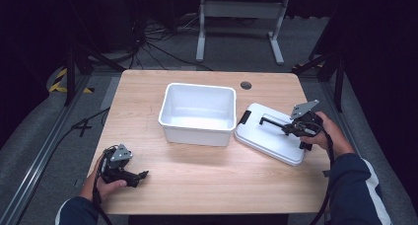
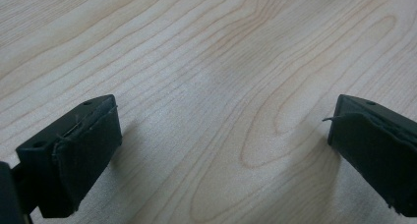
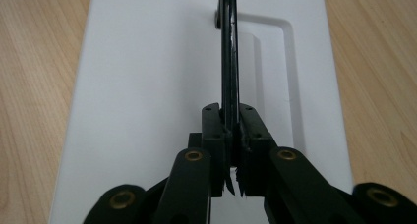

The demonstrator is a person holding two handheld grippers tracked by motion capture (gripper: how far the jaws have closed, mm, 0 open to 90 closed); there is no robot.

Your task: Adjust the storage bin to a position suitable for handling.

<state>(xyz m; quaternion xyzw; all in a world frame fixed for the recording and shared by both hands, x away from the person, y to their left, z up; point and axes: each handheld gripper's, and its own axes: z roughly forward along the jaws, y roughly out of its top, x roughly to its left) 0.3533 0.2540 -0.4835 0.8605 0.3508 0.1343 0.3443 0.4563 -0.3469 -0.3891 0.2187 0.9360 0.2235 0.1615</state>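
Note:
A white plastic bin (image 1: 198, 114) stands empty in the middle of the wooden table. Its white lid (image 1: 268, 132) lies flat to the bin's right, with a black swing handle (image 1: 270, 120) raised off it. My right gripper (image 1: 287, 130) is shut on that handle; in the right gripper view the thin black handle (image 3: 229, 52) runs up from between the closed jaws over the lid (image 3: 147, 86). My left gripper (image 1: 143, 175) rests low at the table's front left, open, with bare wood between its fingers (image 2: 74, 155).
A black latch (image 1: 243, 117) sits at the lid's near-bin edge. A dark round grommet (image 1: 246, 85) is set in the table (image 1: 197, 175) behind the bin. Cables and a white frame stand on the floor beyond.

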